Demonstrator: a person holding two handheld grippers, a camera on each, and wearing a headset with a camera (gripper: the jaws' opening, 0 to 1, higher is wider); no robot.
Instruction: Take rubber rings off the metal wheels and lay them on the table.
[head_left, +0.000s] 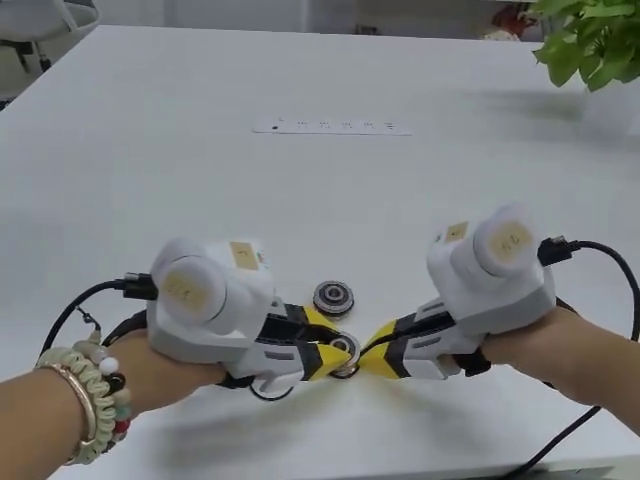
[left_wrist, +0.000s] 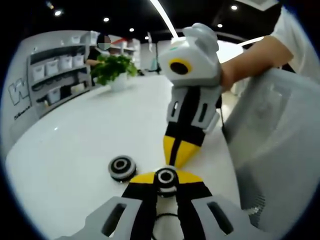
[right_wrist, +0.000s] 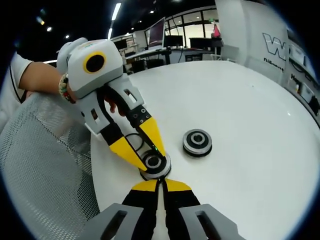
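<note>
Near the worktop's (head_left: 300, 200) near edge, my left gripper (left_wrist: 166, 176) clamps its jaws on 1 wheel (right_wrist: 155, 163), my right gripper (right_wrist: 160, 184) holds jaws together against its rubber ring (right_wrist: 167, 163): I'd peel outward slowly, wheel steady.

head: above, facing down | gripper views: low, close, opposed (sharing one wheel (left_wrist: 166, 177))

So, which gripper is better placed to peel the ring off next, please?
Probably right: the right gripper, shut, sits at the rim of the small black-ringed metal wheel that the left gripper clamps.
</note>
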